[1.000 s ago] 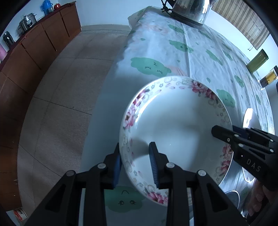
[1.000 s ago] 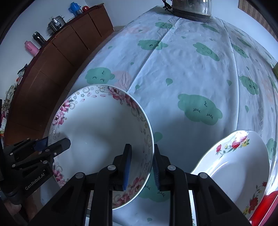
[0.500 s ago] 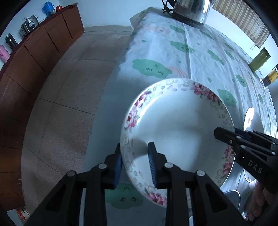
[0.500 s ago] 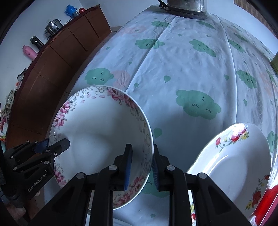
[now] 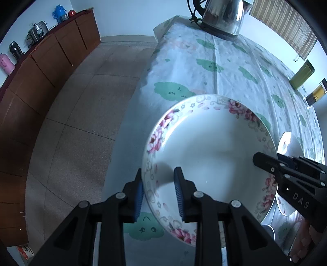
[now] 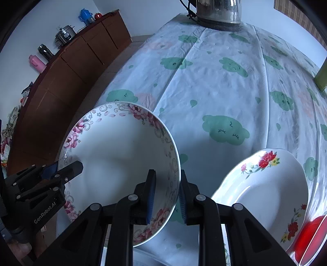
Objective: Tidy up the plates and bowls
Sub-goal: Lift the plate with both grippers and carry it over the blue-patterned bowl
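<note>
A white deep plate with a pink flower border (image 5: 208,155) (image 6: 114,155) hangs above the table's near left corner, held from both sides. My left gripper (image 5: 158,184) is shut on its left rim, one pad outside and one inside. My right gripper (image 6: 166,190) is shut on the opposite rim; it shows in the left wrist view (image 5: 265,162). The left gripper appears at the lower left of the right wrist view (image 6: 67,169). A second white plate with red flowers (image 6: 263,190) lies on the cloth to the right.
The table carries a white cloth with green clouds (image 6: 214,81). A steel kettle (image 5: 222,16) stands at the far end. Two glass containers (image 5: 302,75) sit at the right edge. A red dish (image 6: 312,231) lies at the lower right. A brown sideboard (image 5: 40,67) lines the left wall.
The plate and both grippers hold nearly the same place; the view has shifted only slightly.
</note>
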Demonstrator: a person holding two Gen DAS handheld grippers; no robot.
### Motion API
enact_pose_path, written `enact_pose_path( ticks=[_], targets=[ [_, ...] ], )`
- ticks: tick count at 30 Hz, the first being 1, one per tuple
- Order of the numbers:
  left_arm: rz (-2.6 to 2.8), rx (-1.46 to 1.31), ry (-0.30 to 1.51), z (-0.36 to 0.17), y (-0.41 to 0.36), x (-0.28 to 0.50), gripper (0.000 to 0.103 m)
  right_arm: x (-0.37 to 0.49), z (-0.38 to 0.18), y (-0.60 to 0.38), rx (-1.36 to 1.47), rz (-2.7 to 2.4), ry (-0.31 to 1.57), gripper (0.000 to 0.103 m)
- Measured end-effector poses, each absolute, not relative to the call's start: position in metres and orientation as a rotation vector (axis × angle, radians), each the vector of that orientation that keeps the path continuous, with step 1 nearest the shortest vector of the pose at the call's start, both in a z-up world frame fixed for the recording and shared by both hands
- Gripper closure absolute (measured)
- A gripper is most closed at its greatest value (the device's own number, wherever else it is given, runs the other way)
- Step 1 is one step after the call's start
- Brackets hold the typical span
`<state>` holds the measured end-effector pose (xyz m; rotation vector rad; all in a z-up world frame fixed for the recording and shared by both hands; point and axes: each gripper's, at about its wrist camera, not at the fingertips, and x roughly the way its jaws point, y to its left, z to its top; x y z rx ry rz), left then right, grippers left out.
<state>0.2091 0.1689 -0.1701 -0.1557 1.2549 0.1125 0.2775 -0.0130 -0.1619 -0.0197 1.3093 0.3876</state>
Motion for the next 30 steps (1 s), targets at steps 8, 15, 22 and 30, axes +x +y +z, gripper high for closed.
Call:
enact_pose_path(
  ticks=[8,15,22,30],
  targets=[
    [0.111,-0.159,1.249,-0.164,0.163,0.201,0.077,0.269,-0.155,-0.020,-0.007,0.392,1.299,0.080],
    [0.109,-0.148,1.241,-0.159,0.153,0.194,0.077,0.262,-0.151,-0.027,-0.001,0.389,1.290,0.080],
    [0.114,-0.148,1.231,-0.153,0.145,0.187,0.077,0.251,-0.145,-0.036,-0.002,0.392,1.281,0.080],
    [0.119,-0.149,1.223,-0.147,0.134,0.175,0.077,0.241,-0.138,-0.047,-0.002,0.398,1.269,0.080]
  ],
)
